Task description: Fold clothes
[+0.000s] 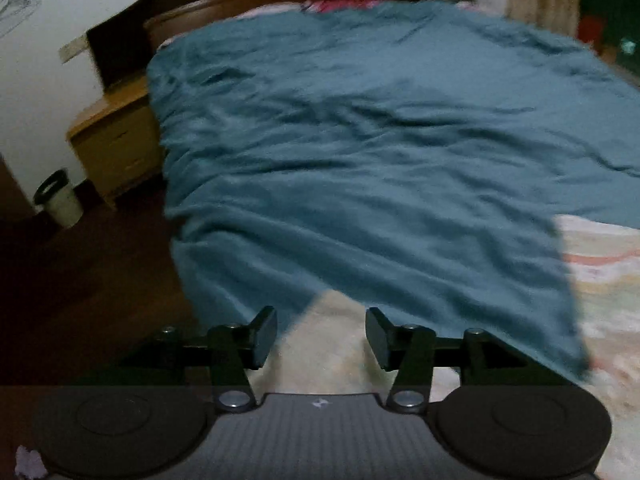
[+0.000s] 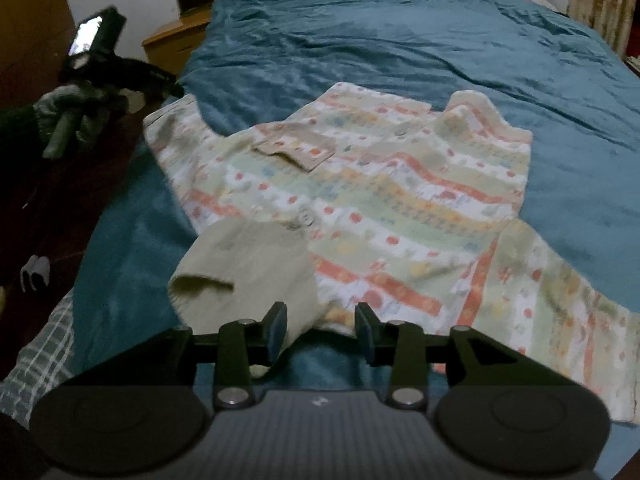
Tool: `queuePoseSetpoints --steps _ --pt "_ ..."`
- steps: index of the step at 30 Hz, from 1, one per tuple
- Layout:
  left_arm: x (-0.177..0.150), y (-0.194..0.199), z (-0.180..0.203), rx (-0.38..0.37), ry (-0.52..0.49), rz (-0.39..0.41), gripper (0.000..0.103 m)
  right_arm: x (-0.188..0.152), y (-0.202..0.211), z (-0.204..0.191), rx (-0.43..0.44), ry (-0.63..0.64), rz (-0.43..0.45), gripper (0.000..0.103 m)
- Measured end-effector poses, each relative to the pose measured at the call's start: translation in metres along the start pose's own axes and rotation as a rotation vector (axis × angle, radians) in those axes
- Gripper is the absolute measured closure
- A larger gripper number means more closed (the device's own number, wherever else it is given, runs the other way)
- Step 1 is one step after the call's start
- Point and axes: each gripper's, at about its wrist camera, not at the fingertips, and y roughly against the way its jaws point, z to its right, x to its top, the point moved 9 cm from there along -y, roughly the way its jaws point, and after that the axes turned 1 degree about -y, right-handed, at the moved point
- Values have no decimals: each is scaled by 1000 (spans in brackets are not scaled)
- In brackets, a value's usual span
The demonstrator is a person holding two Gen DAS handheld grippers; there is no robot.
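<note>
A pale patterned shirt [image 2: 360, 200] with orange and green stripes and a chest pocket lies spread on the teal bedcover [image 2: 400, 48]. Its near sleeve is turned over, showing a plain beige inside [image 2: 244, 264]. My right gripper [image 2: 321, 334] is open just above the shirt's near edge, with the folded sleeve beside its left finger. My left gripper [image 1: 321, 338] is open over a pale edge of the shirt [image 1: 332, 344] at the bedcover's near edge. More of the shirt [image 1: 600, 280] shows at the right of the left wrist view.
A wooden nightstand [image 1: 116, 144] and a small bin [image 1: 60, 200] stand left of the bed on dark floor. The wooden headboard [image 1: 240, 4] is at the far end. The other gripper, held in a gloved hand [image 2: 80, 100], shows at the left. A checked cloth [image 2: 40, 356] lies at the bed's near left.
</note>
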Motion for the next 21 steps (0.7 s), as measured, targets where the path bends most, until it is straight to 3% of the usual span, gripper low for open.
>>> queuePoseSetpoints --steps 6,12,17,21 --pt "-5 -32 -9 -76 28 -57 50 11 -16 9 -20 0 -17 65" --pt "-6 -26 -4 -215 51 -41 62 24 -26 18 -43 10 -12 65" --pt "-10 -20 8 -223 -45 -28 58 35 -33 25 -57 15 1 64" --pt "-11 -24 11 -220 -63 -36 57 41 -36 28 -64 23 10 64"
